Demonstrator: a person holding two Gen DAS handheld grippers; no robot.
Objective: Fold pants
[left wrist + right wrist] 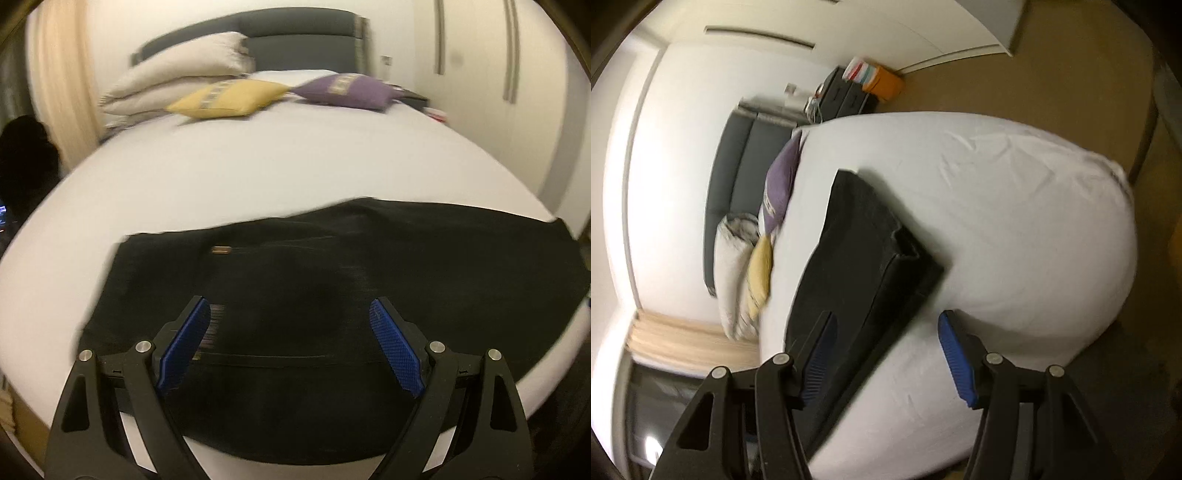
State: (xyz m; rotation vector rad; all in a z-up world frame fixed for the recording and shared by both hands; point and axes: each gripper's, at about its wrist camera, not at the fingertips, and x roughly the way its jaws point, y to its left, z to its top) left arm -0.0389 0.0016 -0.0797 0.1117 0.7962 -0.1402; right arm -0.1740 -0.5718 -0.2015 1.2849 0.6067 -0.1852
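We are holding the left gripper (pixel 290 314) spread wide above the pants (pixel 332 266), gripping nothing. We are holding the right gripper (pixel 886 328) spread too, over one pants edge. The one pair of black pants is lying flat on the bed (pixel 258 173). Beyond are lying two pillows, yellow (pixel 229 98) and purple (pixel 347 90).

Your left wrist camera sits low and close over the black pants (pixel 332 295), facing the headboard (pixel 295 40) at 12 o'clock. Your right wrist camera is rolled sideways, headboard at 9 o'clock. Both share pants, bed (pixel 1015 229) and purple cushion (pixel 343 90).
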